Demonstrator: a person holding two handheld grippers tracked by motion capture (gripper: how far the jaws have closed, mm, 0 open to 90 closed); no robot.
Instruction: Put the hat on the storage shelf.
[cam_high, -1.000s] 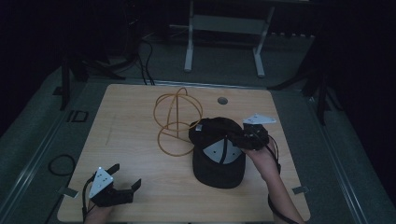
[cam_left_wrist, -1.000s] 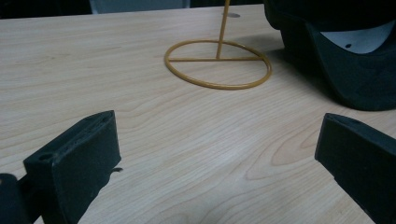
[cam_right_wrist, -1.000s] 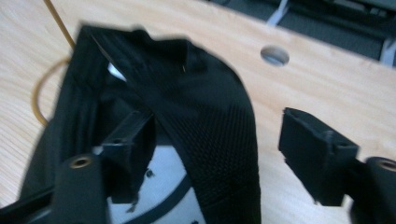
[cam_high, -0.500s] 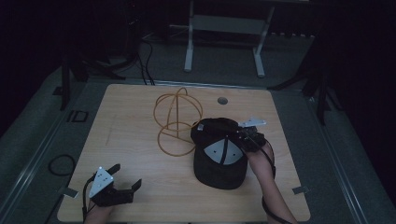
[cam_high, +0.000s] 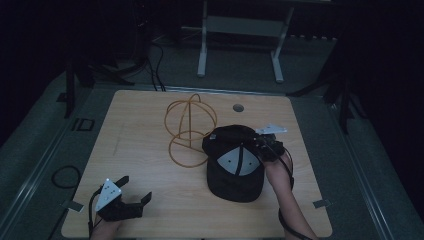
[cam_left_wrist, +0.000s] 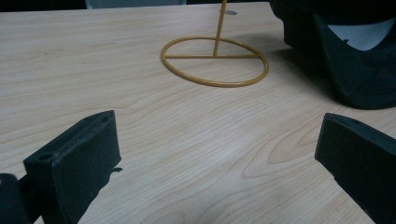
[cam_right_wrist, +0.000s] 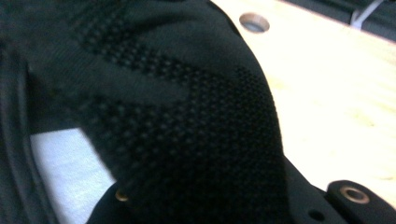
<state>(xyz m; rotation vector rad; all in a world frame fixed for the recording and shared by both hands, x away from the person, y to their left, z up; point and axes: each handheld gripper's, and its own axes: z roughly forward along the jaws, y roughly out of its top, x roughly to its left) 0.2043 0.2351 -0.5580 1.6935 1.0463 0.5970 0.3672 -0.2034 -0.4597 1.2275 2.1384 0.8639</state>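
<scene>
Since a second ago, the right gripper has been carried leftward onto the black cap, whose brim points toward the person. On the wooden table, the cap lies just right of the yellow wire stand. Whether cloth is pinched cannot be told. Far off, the left gripper is held wide, empty.

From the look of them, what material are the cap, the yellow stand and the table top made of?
The cap seems woven fabric, matte black, with a perforated mesh texture up close. The yellow stand looks like thin bent wire, probably metal with a smooth painted coat; it could be plastic. The table top shows pale wood grain, possibly only laminate.
</scene>
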